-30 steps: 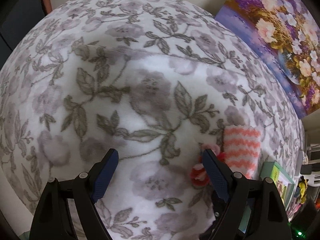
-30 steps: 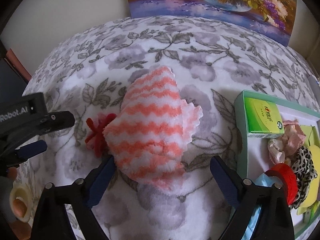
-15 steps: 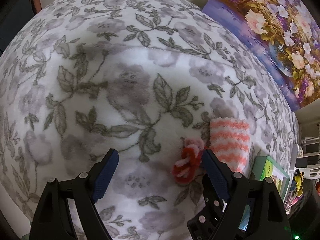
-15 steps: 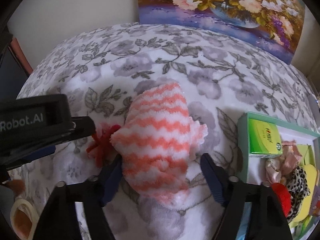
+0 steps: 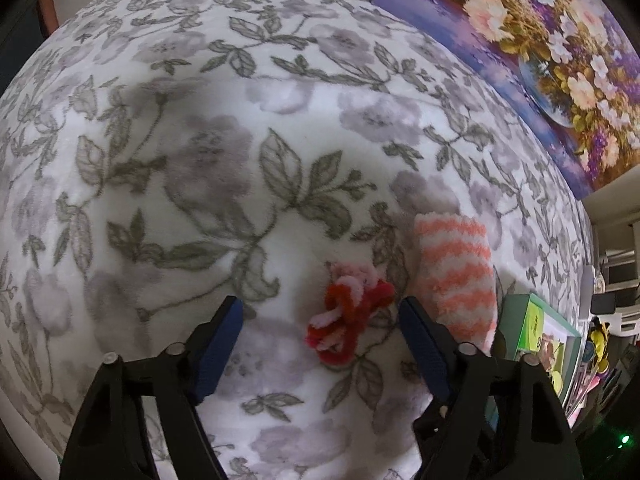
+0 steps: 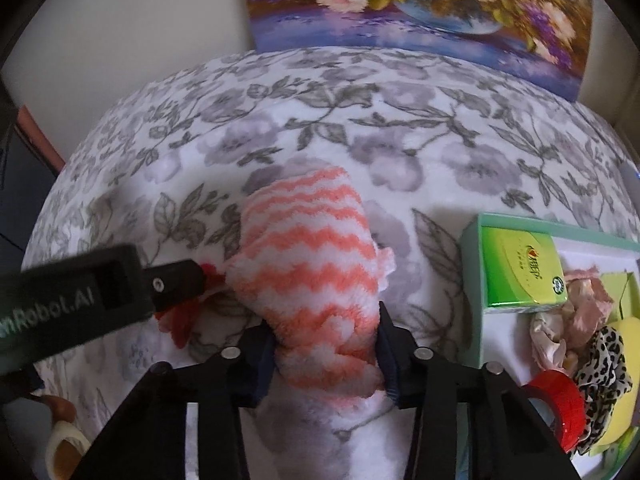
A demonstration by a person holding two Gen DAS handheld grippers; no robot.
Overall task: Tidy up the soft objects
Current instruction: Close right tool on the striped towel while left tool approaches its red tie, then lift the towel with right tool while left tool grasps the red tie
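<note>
An orange-and-white striped fluffy cloth (image 6: pixel 312 276) lies on the floral blanket (image 6: pixel 400 128). My right gripper (image 6: pixel 326 354) is shut on the cloth's near end. The cloth also shows in the left wrist view (image 5: pixel 456 268). A red-and-pink fuzzy pipe-cleaner flower (image 5: pixel 346 314) lies just left of the cloth. My left gripper (image 5: pixel 320 340) is open, with the flower between its fingers toward the right one. In the right wrist view the flower (image 6: pixel 180 320) is mostly hidden behind the left gripper's body.
A green-rimmed tray (image 6: pixel 476 280) at the right holds a green box (image 6: pixel 520 270), crumpled pink fabric (image 6: pixel 580 312), a leopard-print scrunchie (image 6: pixel 604 360) and a red tape roll (image 6: pixel 560 404). A flower painting (image 6: pixel 420 4) leans on the back wall. A tape roll (image 6: pixel 66 446) lies at bottom left.
My right gripper has moved forward and closed on the striped cloth. My left gripper has shifted so the fuzzy flower now lies between its open fingers.
</note>
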